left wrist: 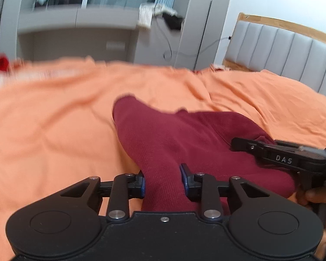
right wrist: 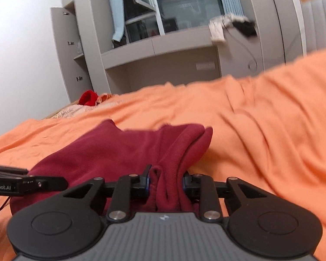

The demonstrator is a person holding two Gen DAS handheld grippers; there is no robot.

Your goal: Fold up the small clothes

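Two grippers are counted, the left gripper [left wrist: 164, 180] and the right gripper [right wrist: 165, 182], and one dark red garment [left wrist: 184, 143] is seen bunched between them. One orange bedsheet [left wrist: 54, 119] is counted, one padded headboard [left wrist: 282, 50], and one window [right wrist: 184, 6]. One small bright red item [right wrist: 88, 97], possibly clothing, is blurred at the far edge.

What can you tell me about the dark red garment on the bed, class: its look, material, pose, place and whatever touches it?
The dark red garment is a small, finely ribbed knit piece, soft and matte. It lies rumpled on the orange bedsheet, its near edge gathered into folds. The left gripper is clamped on one bunched part and the right gripper pinches a thicker, folded bundle, both at the near side. What kind of garment it is cannot be told.
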